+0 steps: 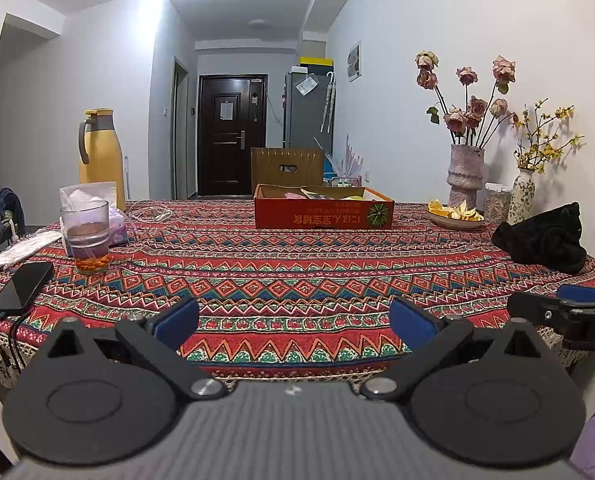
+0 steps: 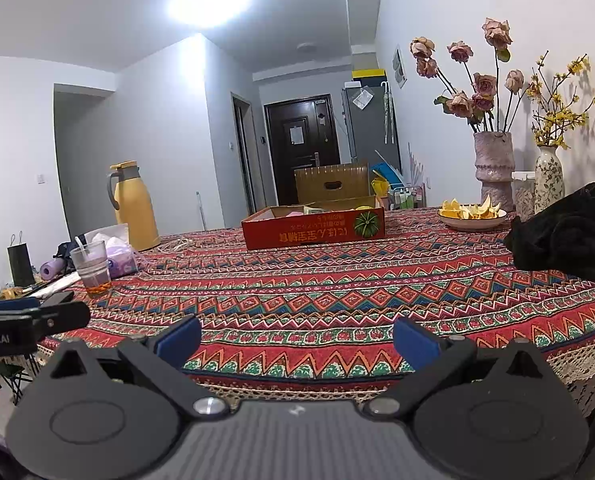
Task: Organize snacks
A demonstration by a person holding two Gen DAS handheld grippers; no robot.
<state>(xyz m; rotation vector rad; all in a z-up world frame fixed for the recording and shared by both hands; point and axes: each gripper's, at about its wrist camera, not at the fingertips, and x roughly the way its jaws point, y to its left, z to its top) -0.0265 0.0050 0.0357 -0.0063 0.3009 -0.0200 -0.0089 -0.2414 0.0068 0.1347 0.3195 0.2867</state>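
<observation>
Snacks sit in the red box [image 1: 324,211] at the far middle of the surface [image 1: 297,272], straight ahead of both tongs and well apart from them. Box's long axis runs left to right across the view. Left tongs [image 1: 293,322] and right tongs [image 2: 297,340] hover at the near edge, both spread wide and holding nothing. Neither looks clearly nearer; the box lies slightly left of the right tongs' centre line.
</observation>
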